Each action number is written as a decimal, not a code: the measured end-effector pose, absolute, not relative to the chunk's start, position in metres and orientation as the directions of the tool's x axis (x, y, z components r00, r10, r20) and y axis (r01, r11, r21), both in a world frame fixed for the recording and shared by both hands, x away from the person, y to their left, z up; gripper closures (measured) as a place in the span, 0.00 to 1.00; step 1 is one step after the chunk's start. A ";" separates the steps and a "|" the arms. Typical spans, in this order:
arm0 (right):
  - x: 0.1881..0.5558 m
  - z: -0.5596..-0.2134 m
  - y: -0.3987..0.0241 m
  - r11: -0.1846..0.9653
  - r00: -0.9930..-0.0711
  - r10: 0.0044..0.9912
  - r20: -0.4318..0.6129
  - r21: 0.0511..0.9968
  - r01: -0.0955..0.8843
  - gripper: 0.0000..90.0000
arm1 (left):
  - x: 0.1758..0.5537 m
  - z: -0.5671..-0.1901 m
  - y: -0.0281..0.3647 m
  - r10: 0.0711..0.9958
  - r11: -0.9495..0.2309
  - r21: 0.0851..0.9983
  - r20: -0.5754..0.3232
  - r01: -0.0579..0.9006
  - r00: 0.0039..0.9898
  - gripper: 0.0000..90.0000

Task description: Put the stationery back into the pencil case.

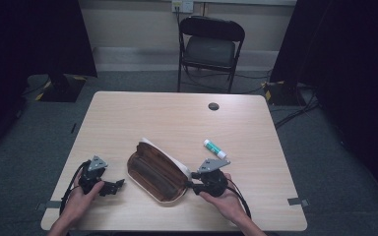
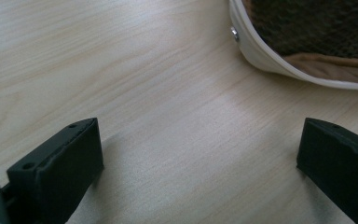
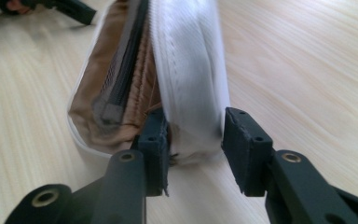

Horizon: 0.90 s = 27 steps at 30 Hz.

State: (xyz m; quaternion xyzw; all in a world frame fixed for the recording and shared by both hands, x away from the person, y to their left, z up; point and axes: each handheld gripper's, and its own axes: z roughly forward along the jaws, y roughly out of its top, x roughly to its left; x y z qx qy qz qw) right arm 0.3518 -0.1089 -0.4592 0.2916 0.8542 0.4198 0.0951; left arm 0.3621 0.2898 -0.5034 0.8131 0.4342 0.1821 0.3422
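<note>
An open pencil case, white outside and brown inside, lies slantwise at the table's near middle. Its white flap stands upright beside the brown mesh lining. My right gripper has its jaws on either side of that flap at the case's right end and is shut on it; in the high view the right gripper sits at the case's near right corner. My left gripper rests open on bare wood, with the case's rim just beyond its jaws. Seen from above, the left gripper lies left of the case.
A white and green glue stick lies on the table right of the case. A dark round grommet sits farther back. A black folding chair stands beyond the far edge.
</note>
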 end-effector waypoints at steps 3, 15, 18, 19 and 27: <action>0.350 -0.458 -0.112 0.463 -0.792 0.606 0.074 0.776 0.427 0.55 | 0.362 -0.503 0.290 0.829 -0.396 0.710 0.004 0.582 0.559 0.00; 0.351 -0.458 -0.100 0.398 -0.740 0.668 0.073 0.806 0.439 0.41 | 0.363 -0.503 0.289 0.831 -0.387 0.712 -0.005 0.585 0.556 0.00; 0.358 -0.458 -0.111 0.387 -0.716 0.693 0.081 0.797 0.464 0.51 | 0.363 -0.503 0.289 0.832 -0.386 0.713 -0.006 0.585 0.555 0.00; 0.359 -0.459 -0.114 0.390 -0.712 0.699 0.071 0.796 0.462 0.52 | 0.363 -0.503 0.289 0.832 -0.386 0.713 -0.006 0.586 0.555 0.00; 0.376 -0.462 -0.129 0.358 -0.662 0.746 0.068 0.797 0.485 0.57 | 0.363 -0.503 0.289 0.831 -0.386 0.713 -0.006 0.585 0.556 0.00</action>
